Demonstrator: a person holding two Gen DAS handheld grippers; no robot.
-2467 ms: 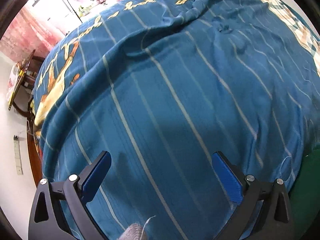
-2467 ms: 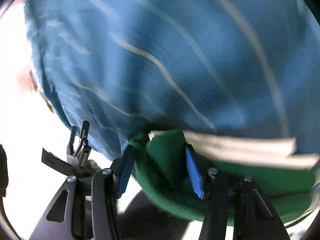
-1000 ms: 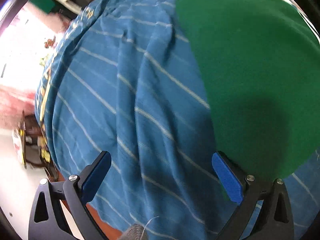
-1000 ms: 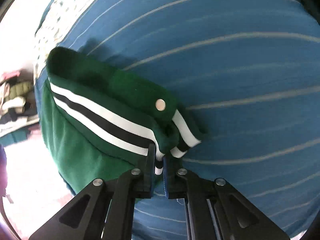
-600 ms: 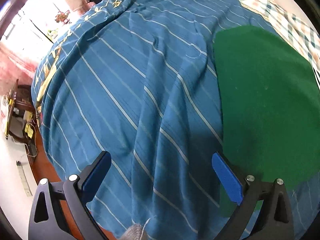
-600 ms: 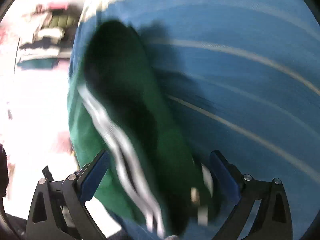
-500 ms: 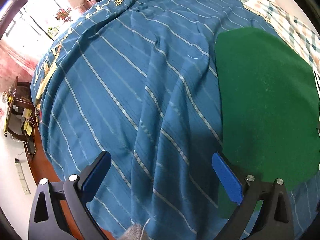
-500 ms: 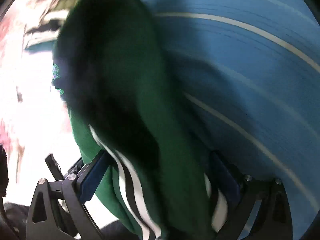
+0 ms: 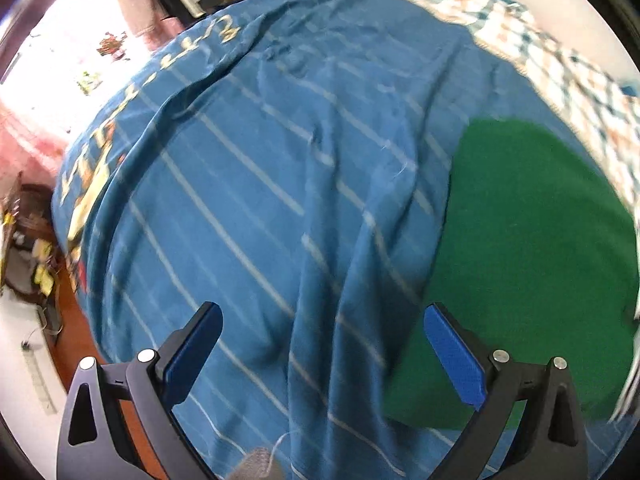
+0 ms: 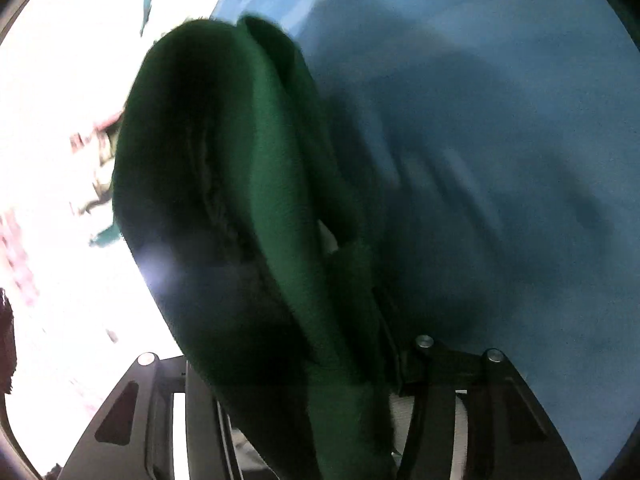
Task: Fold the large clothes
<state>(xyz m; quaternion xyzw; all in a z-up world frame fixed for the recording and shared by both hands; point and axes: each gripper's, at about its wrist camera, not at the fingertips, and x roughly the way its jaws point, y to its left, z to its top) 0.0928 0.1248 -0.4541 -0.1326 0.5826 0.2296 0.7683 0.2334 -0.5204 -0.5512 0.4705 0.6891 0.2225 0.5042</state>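
**Green garment bunched in the right gripper**

Blue striped bedding [image 9: 256,208] covered the bed, with a checked sheet [image 9: 552,60] at its far edge. On it lay the green garment [image 9: 532,264]. The left gripper [image 9: 320,352] hung above the bedding, jaws wide apart and empty. The right gripper [image 10: 304,392] had just been closing, a thick fold of the garment between its jaws.

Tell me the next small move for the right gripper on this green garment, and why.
Probably finish closing the right gripper, whose jaws have just been closing, before lifting. A thick bunch of the green garment sits between its fingers, but their tips are hidden, so a firm grip isn't confirmed. The left gripper hangs open over the blue striped sheet.
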